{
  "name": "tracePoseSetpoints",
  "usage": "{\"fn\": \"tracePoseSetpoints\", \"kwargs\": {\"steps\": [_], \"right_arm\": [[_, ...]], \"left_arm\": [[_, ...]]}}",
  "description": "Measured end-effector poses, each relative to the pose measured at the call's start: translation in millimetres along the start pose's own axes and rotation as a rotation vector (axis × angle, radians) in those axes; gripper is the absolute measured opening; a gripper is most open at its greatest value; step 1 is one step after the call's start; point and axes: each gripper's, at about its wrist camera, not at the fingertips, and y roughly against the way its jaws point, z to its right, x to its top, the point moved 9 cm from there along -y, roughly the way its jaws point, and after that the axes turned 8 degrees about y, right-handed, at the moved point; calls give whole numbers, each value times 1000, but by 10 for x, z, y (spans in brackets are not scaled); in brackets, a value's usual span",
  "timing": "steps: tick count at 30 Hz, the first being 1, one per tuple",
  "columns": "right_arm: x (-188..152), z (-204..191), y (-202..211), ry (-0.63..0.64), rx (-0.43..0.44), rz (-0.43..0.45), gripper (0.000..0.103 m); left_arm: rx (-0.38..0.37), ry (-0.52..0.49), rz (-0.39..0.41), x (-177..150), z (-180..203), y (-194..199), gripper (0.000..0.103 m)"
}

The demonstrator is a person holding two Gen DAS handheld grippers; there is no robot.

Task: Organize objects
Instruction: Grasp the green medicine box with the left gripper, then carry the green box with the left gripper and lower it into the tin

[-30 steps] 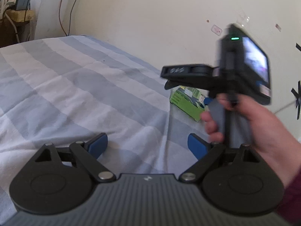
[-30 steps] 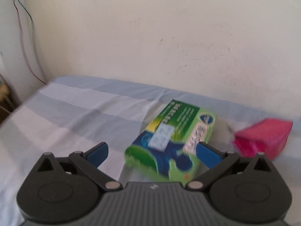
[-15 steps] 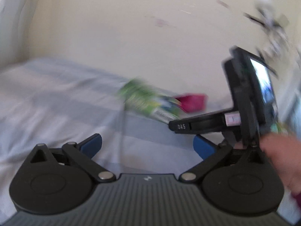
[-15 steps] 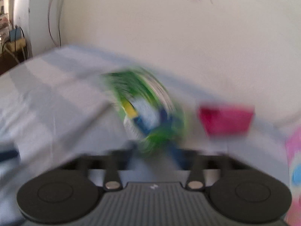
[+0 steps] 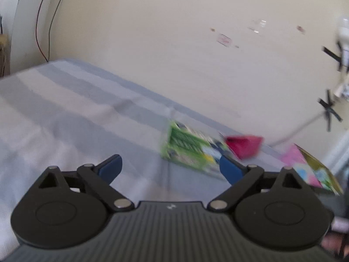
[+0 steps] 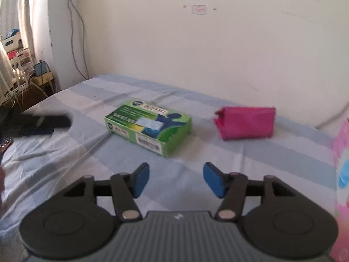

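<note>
Green box (image 6: 148, 127) lies apart, beyond the empty, opening right hand-held gripper (image 6: 176, 179)

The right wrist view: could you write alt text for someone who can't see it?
A green box and a pink pouch lie apart on a blue-and-white striped bedsheet beside a cream wall. In the foreground the right tool is opening its blue-padded jaws, nothing between them, short of both items.
</note>
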Motion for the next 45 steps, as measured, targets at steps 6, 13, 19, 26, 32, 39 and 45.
{"fn": "tracePoseSetpoints", "kwargs": {"steps": [6,13,19,26,32,39,45], "right_arm": [[134,8,-445,-49,30,-8,63],[174,-98,-583,-31,57,-28,53],[-346,-39,142,-24,1,-74,53],[-1305,163,1442,-78,-161,-46,53],[-2040,515,2183,-239,-324,-20,53],[-2019,1052,2695,-295,-430,124,53],[-1662,1873,2779,-294,-476,228,53]], "left_arm": [[67,-94,-51,145,95,-544,93],[7,-62,-161,-94,208,-830,59],[-90,-165,-244,-685,612,-324,59],[-301,-272,-354,-1670,1439,303,60],[-437,-485,-395,-2405,2316,546,60],[-509,-595,-315,-2368,3128,692,60],[-515,-638,-270,-2021,3993,393,60]]}}
